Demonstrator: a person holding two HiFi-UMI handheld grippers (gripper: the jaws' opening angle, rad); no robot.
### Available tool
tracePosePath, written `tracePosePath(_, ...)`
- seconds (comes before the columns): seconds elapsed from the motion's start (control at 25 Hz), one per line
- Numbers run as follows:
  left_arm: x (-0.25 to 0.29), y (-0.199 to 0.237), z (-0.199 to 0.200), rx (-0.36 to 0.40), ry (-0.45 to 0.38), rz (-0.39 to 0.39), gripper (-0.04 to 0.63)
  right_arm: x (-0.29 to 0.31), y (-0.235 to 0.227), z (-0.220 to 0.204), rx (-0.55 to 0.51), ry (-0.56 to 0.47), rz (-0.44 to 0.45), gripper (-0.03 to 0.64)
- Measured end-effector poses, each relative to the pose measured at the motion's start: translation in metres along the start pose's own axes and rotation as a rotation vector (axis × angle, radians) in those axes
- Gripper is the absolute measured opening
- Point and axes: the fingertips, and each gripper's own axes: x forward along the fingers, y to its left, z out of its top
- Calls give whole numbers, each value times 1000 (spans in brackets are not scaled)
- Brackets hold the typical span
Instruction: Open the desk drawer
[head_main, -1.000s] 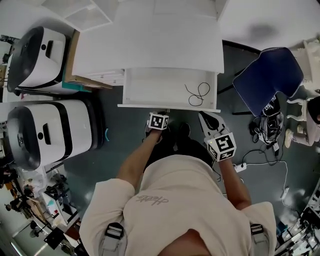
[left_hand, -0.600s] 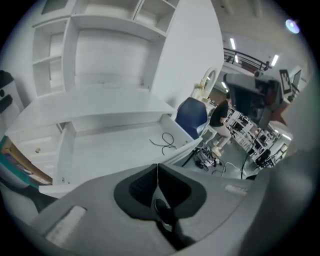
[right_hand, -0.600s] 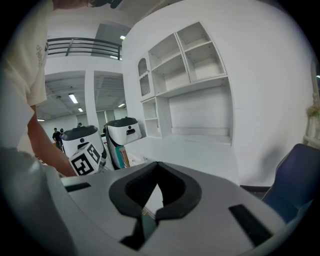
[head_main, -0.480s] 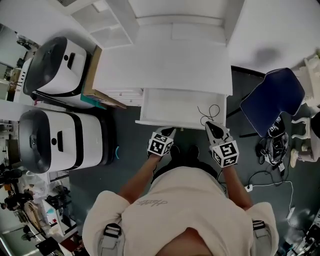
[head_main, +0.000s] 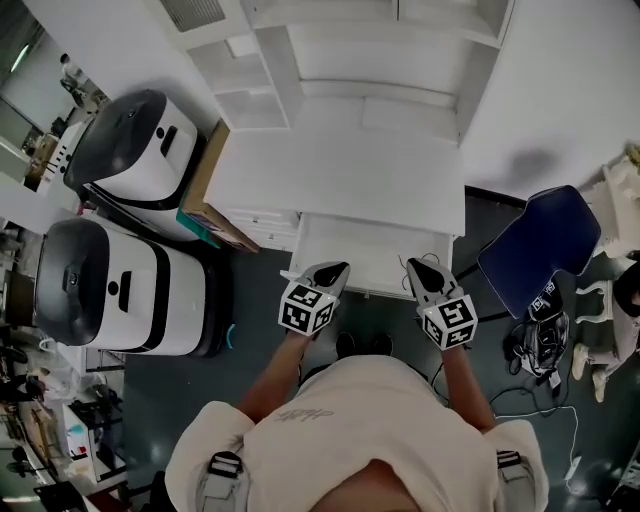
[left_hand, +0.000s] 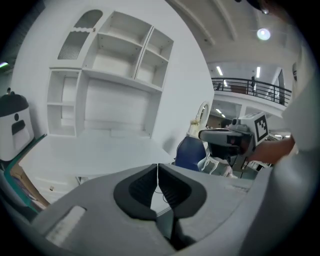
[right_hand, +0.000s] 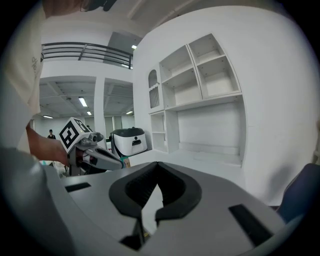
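The white desk drawer (head_main: 362, 250) stood pulled out beneath the front edge of the white desk (head_main: 340, 180), its near rim partly hidden behind my grippers. My left gripper (head_main: 333, 270) and right gripper (head_main: 418, 268) hung above it, fingers together on nothing.

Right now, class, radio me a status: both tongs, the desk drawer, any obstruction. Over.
Left tongs shut, empty; right tongs shut, empty. Desk drawer pulled open, neither tongs touching it. Blue chair off to the right, not blocking.
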Motion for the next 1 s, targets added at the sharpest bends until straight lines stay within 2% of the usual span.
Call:
tracePosePath(0.2, -19, -1, 45, 79, -85, 19, 20, -3, 7, 41, -28, -57, 34, 2)
tracePosePath(0.48, -52, 1, 93, 128, -209, 67, 20, -15, 19, 88, -72, -137, 28, 2)
tracePosePath(0.84, -82, -4, 125, 182, -303, 103, 20, -35, 31, 124, -96, -246, -5, 2)
tracePosePath(1.0, -92, -5, 147, 213, -382, 151, 20, -48, 27, 140, -88, -307, -31, 2)
